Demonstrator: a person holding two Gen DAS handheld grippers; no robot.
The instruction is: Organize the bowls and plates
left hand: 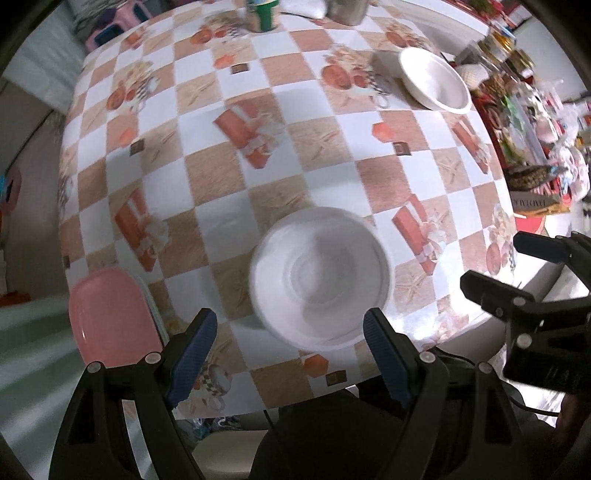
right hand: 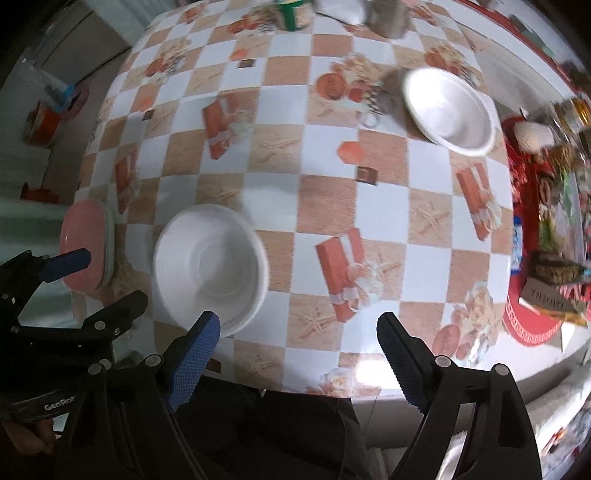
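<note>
A white bowl (left hand: pixel 319 278) sits on the checkered tablecloth near the front edge; it also shows in the right wrist view (right hand: pixel 210 266). A second white bowl (left hand: pixel 436 79) sits at the far right (right hand: pixel 448 110). A pink plate (left hand: pixel 110 314) lies on a stack at the table's left edge (right hand: pixel 85 247). My left gripper (left hand: pixel 290 354) is open and empty, just in front of the near bowl. My right gripper (right hand: pixel 299 354) is open and empty, above the front edge to the right of that bowl. Each gripper shows in the other's view: the right (left hand: pixel 517 266) and the left (right hand: pixel 99 280).
A green can (left hand: pixel 264 14) and a metal cup (left hand: pixel 347 11) stand at the table's far edge. Cluttered packets and a red mat (right hand: pixel 532 321) fill the right side. A white sheet (left hand: pixel 306 7) lies at the back.
</note>
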